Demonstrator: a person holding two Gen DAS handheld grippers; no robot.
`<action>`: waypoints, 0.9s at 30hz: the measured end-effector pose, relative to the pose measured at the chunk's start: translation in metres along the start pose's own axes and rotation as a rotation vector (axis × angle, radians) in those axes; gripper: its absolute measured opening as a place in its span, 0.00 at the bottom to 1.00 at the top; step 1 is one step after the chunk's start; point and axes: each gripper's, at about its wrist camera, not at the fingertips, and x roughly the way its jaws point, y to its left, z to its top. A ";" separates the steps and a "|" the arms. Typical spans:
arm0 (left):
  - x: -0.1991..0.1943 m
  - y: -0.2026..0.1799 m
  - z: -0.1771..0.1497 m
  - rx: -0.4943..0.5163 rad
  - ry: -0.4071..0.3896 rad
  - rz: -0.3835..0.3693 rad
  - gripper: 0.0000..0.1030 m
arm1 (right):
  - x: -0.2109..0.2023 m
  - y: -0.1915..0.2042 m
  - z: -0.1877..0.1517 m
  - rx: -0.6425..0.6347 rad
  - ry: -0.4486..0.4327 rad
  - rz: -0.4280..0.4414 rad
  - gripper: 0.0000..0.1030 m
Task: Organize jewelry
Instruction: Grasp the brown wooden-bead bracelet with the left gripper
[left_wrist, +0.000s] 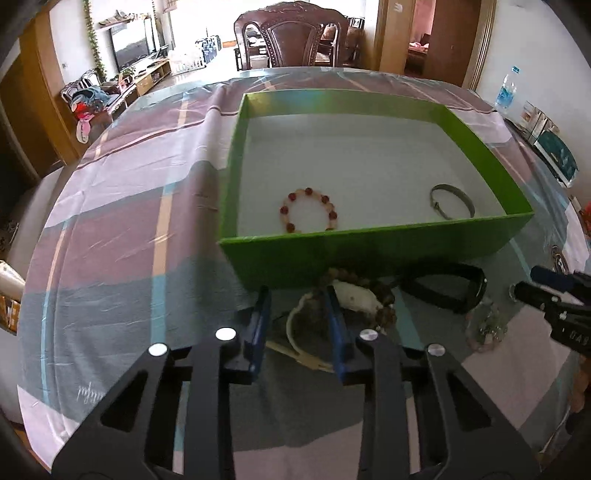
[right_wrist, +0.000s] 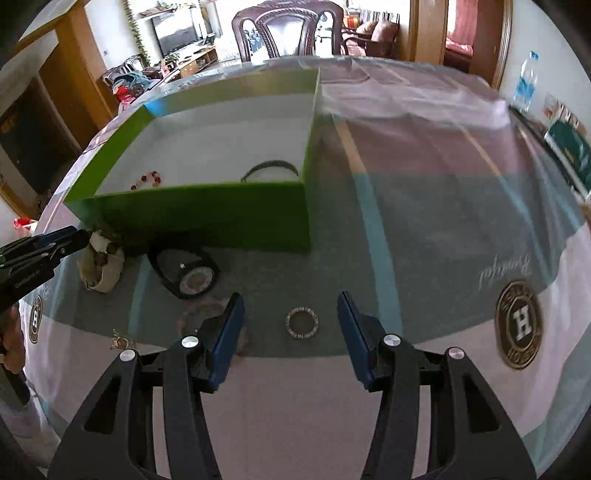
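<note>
The left gripper (left_wrist: 297, 295) stood part open astride a pale bangle (left_wrist: 295, 332) before the green box (left_wrist: 369, 254); the right gripper (right_wrist: 290, 301) gaped, empty, over a ring (right_wrist: 303, 323). Tangled beads (left_wrist: 373, 291) might snag.

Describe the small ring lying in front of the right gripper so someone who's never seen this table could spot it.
Start at the green box on the table. Nearer than its right corner, past the black wristwatch, a small ring lies flat on the grey band of the tablecloth, in line with the open right gripper. It is the smallest piece there: a metal-coloured circle with a dark band.
</note>
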 end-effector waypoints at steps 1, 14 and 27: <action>0.002 -0.001 0.001 0.004 0.003 -0.005 0.23 | 0.001 0.001 -0.001 0.001 0.003 0.005 0.51; 0.006 -0.018 -0.025 0.038 0.093 -0.105 0.02 | 0.012 -0.003 -0.008 0.033 0.041 0.034 0.51; -0.014 -0.011 -0.019 0.002 0.020 -0.127 0.13 | 0.010 -0.004 -0.013 0.041 0.046 0.044 0.51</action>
